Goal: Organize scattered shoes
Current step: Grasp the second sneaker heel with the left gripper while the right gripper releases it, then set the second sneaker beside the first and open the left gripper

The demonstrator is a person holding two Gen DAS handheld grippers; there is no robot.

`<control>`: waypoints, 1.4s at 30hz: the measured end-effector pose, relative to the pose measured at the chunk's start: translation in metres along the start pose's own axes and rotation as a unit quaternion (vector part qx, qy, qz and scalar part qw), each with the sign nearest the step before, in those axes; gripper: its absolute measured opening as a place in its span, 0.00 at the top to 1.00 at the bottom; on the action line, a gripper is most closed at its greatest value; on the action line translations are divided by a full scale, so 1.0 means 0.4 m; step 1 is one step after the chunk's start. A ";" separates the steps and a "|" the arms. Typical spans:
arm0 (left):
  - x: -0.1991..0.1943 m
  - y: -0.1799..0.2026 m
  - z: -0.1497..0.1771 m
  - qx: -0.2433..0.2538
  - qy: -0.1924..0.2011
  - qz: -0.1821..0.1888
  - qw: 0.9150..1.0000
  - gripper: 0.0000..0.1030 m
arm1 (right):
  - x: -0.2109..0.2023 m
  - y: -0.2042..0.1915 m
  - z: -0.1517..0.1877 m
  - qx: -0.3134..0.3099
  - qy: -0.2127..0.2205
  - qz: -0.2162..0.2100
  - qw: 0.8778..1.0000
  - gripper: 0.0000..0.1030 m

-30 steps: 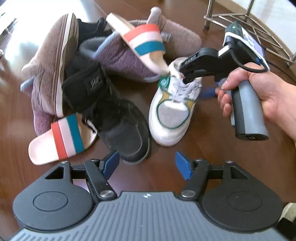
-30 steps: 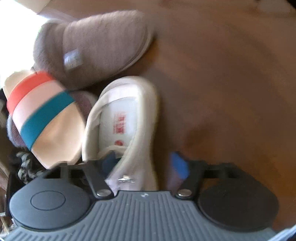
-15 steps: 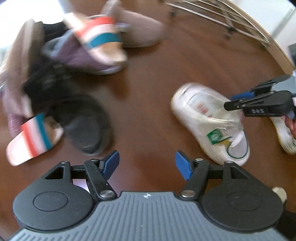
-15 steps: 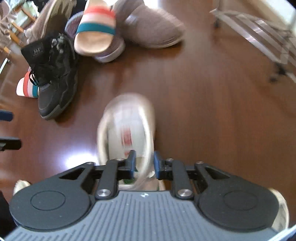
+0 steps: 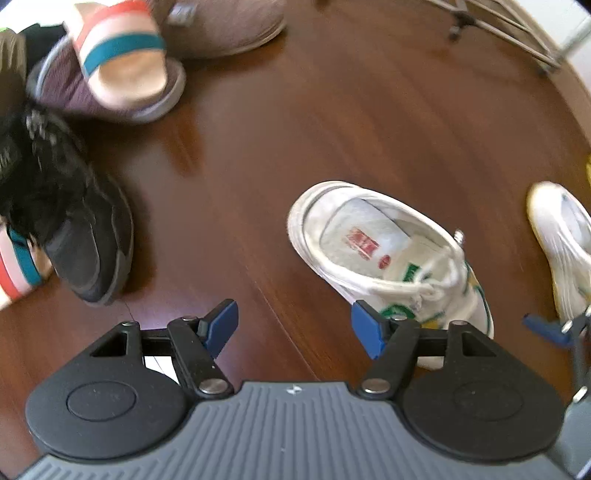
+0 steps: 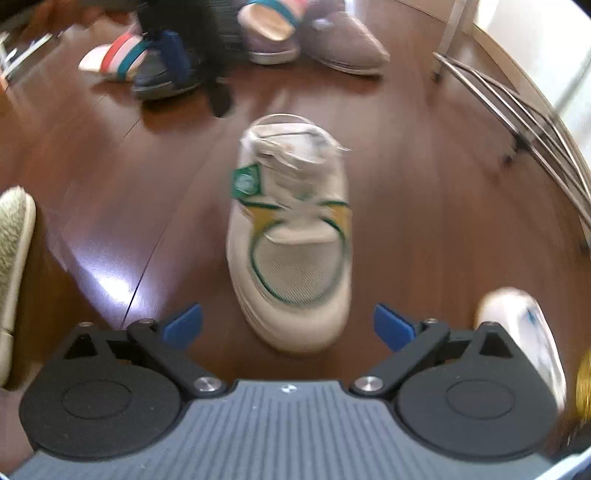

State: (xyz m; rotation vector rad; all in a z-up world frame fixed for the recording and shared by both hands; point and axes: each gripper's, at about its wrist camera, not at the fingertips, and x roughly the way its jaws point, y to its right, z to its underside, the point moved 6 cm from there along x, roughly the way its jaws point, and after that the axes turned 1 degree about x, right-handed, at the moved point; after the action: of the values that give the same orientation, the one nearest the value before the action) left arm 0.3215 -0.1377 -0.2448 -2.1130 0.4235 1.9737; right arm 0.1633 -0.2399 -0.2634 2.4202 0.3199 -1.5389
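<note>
A white sneaker with green and yellow trim [image 5: 391,254] stands on the wooden floor, apart from the pile; it also shows in the right wrist view [image 6: 291,236], toe toward my right gripper. My right gripper [image 6: 288,325] is open and empty just before its toe. My left gripper [image 5: 291,325] is open and empty beside the sneaker's left side. A second white sneaker [image 5: 565,243] lies at the right, next to it. The pile holds a black sneaker [image 5: 74,229], a striped slide [image 5: 122,62] and brown slippers [image 5: 221,22].
A metal shoe rack [image 6: 524,110] stands at the right by the wall. A fuzzy beige slipper [image 6: 11,251] lies at the left edge of the right wrist view. Another striped slide [image 5: 14,266] lies under the black sneaker. A yellow object [image 6: 583,384] sits at far right.
My right gripper carried the white sneaker out of the pile, set it on the floor beside the other white one, opened and drew back. My left gripper stayed open.
</note>
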 end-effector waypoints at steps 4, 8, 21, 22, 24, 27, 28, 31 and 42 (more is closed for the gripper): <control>0.045 0.000 -0.030 -0.042 -0.005 -0.006 0.999 0.32 | 0.073 -0.013 -0.021 -0.007 0.000 0.028 1.000 0.05; 0.114 0.013 -0.060 -0.086 -0.034 0.004 0.996 0.38 | 0.106 -0.007 -0.013 -0.001 0.006 0.033 0.999 0.06; 0.129 0.269 0.038 0.043 -0.058 0.067 0.995 0.71 | 0.017 0.043 0.167 0.034 0.001 0.060 0.998 0.21; 0.127 0.322 0.047 0.063 -0.056 0.071 0.994 0.71 | -0.003 0.054 0.198 0.044 -0.003 0.072 0.996 0.21; 0.123 0.404 0.054 0.086 -0.054 0.087 0.991 0.71 | -0.020 0.078 0.234 0.071 -0.010 0.085 0.994 0.20; 0.122 0.486 0.071 0.106 -0.066 0.107 0.986 0.68 | -0.041 0.124 0.289 0.120 -0.035 0.096 0.988 0.17; 0.122 0.505 0.081 0.113 -0.069 0.107 0.985 0.66 | -0.048 0.142 0.312 0.136 -0.051 0.101 0.984 0.16; 0.125 0.530 0.094 0.133 -0.060 0.097 0.985 0.66 | -0.072 0.161 0.357 0.166 -0.055 0.108 0.979 0.12; 0.126 0.573 0.077 0.135 -0.061 0.096 0.984 0.66 | -0.097 0.190 0.400 0.177 -0.021 0.105 0.978 0.34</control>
State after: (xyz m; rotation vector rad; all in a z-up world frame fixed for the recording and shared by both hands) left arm 0.2145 -0.3440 -0.2890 -1.8345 0.8477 1.9986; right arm 0.0349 -0.3660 -0.2863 2.5709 -0.2331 -1.6635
